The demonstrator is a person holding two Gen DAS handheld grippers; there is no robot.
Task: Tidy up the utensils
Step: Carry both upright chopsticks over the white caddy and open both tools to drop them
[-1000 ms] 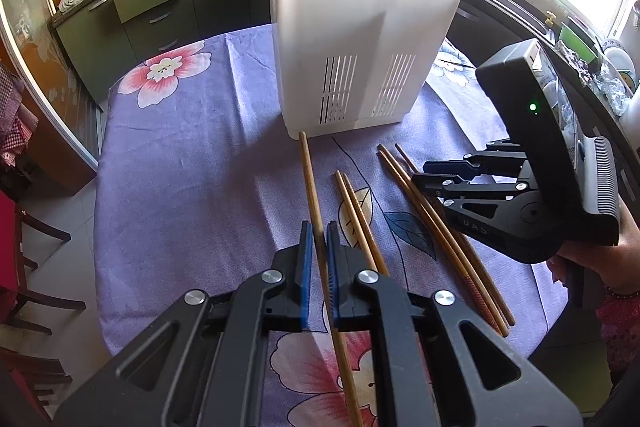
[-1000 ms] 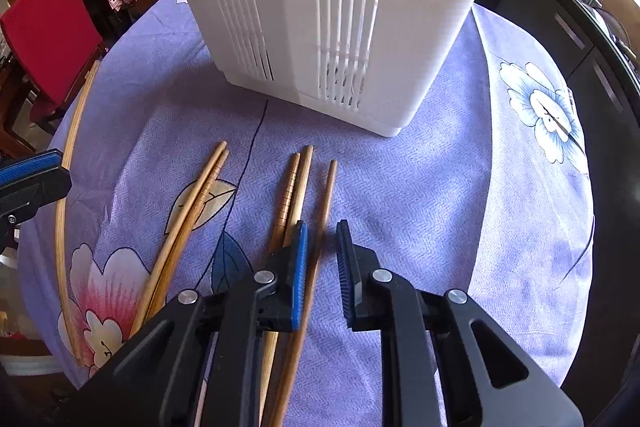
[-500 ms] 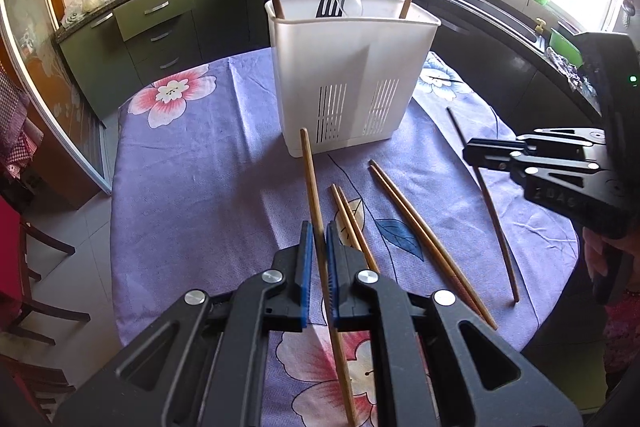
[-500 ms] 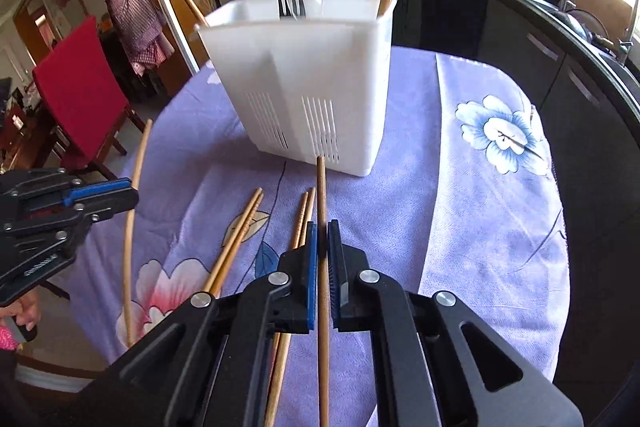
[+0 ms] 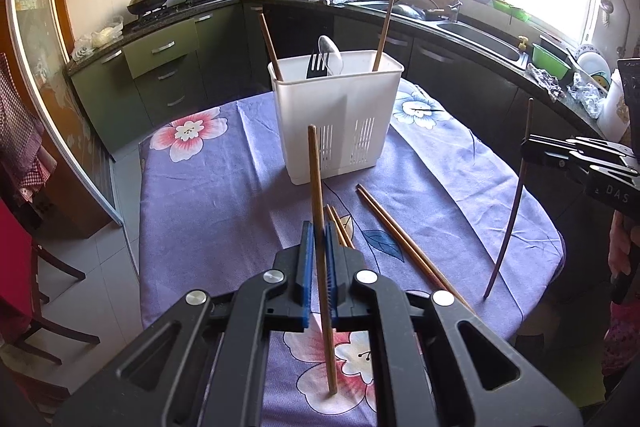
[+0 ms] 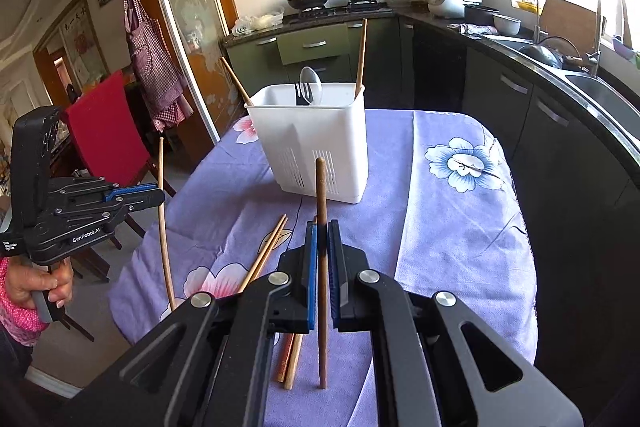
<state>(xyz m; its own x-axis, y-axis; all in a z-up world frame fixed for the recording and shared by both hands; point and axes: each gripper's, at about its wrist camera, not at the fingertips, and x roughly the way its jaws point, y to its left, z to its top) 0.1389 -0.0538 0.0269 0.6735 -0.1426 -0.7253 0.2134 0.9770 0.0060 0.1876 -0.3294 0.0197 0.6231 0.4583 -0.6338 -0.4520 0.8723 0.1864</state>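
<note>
The left gripper [image 5: 318, 231] is pinching a light chopstick [image 5: 316, 179] between its pads; the right gripper [image 6: 323, 231] is pinching a dark chopstick [image 6: 321, 195]. Both sticks are hanging above the table [image 5: 224, 187], short of the white holder [image 5: 336, 119].

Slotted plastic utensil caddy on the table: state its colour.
White, the slotted plastic utensil caddy shows best in the left wrist view.

Your left gripper [image 5: 317, 255] and right gripper [image 6: 322, 255] share one build: matte black angular arms with triangular cut-outs, silver round screw heads at the pivots, and blue ribbed pads lining the jaws. The left unit's side carries white "GenRobot.AI" lettering; the right's shows "DAS". Your left hand [image 6: 38, 285] emerges from a pink dotted sleeve.
</note>
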